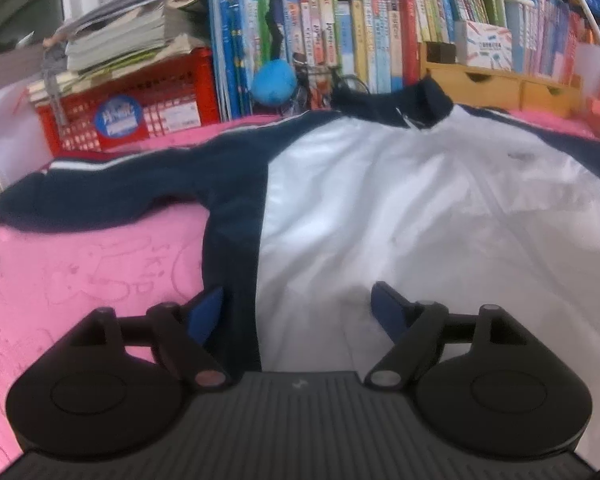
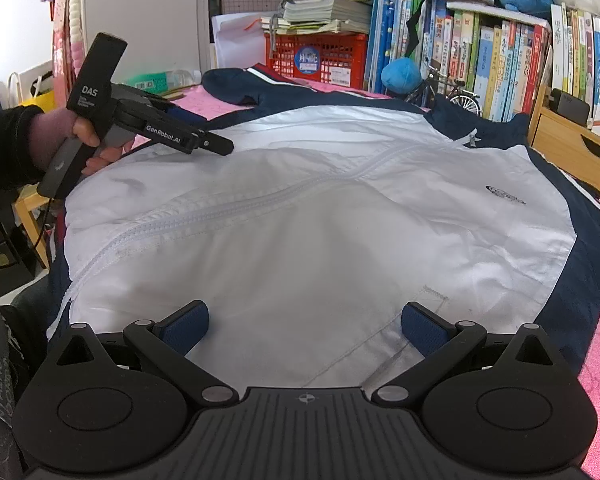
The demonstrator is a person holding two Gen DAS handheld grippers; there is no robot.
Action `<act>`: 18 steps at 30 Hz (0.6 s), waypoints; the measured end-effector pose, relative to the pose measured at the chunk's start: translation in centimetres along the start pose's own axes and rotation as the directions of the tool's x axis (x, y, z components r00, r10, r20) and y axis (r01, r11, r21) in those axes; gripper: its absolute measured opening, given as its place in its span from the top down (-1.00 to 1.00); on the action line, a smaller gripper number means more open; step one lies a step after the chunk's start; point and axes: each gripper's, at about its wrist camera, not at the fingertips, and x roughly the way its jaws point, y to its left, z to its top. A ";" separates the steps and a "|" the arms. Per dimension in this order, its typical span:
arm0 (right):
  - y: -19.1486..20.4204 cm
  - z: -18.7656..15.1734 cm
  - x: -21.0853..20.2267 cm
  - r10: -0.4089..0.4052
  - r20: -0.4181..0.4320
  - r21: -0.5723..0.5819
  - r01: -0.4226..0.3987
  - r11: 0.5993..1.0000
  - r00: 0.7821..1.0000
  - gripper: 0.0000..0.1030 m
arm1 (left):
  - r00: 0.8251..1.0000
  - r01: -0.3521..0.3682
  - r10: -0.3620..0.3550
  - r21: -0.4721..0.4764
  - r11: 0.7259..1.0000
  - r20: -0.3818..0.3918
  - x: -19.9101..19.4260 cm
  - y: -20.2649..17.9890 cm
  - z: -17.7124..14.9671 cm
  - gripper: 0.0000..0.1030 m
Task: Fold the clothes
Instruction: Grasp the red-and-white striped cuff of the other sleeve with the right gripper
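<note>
A white jacket (image 2: 300, 220) with navy sleeves and side panels lies flat, front up, on a pink blanket (image 1: 80, 272). Its zipper (image 2: 260, 200) is closed and the navy collar (image 1: 400, 104) points toward the bookshelf. One navy sleeve (image 1: 100, 196) stretches out to the left across the blanket. My left gripper (image 1: 298, 304) is open low over the jacket's left edge, straddling the seam between navy panel and white front, with nothing pinched. In the right wrist view a hand holds it (image 2: 204, 136) at the jacket's left side. My right gripper (image 2: 304, 320) is open above the white front near the hem.
Behind the blanket stand a red crate (image 1: 140, 112) with stacked papers on it, rows of books (image 1: 360, 40), a blue plush ball (image 1: 274, 80), a small model bicycle (image 2: 456, 92) and a wooden drawer unit (image 1: 500, 84). The blanket's edge drops off at the left.
</note>
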 end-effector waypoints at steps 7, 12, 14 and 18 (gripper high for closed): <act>-1.4 3.1 -3.1 -0.219 0.194 0.176 0.186 0.967 0.956 -1.00 | 1.000 0.010 -0.010 -0.026 1.000 0.006 0.0 0.3 -0.2 -0.66; -6.5 5.6 0.1 -0.310 0.140 0.296 0.259 0.919 0.940 -0.89 | 1.000 0.010 -0.010 -0.034 0.999 0.006 0.0 0.3 -0.3 -0.68; -8.3 5.6 2.0 -0.364 0.090 0.316 0.320 0.893 0.927 -0.77 | 1.000 0.009 -0.009 -0.036 0.999 0.006 -0.1 0.3 -0.4 -0.68; -13.2 3.3 2.6 -0.519 -0.082 0.378 0.508 0.774 0.851 -0.19 | 1.000 0.015 -0.015 -0.046 0.999 0.003 0.0 0.5 -0.4 -0.70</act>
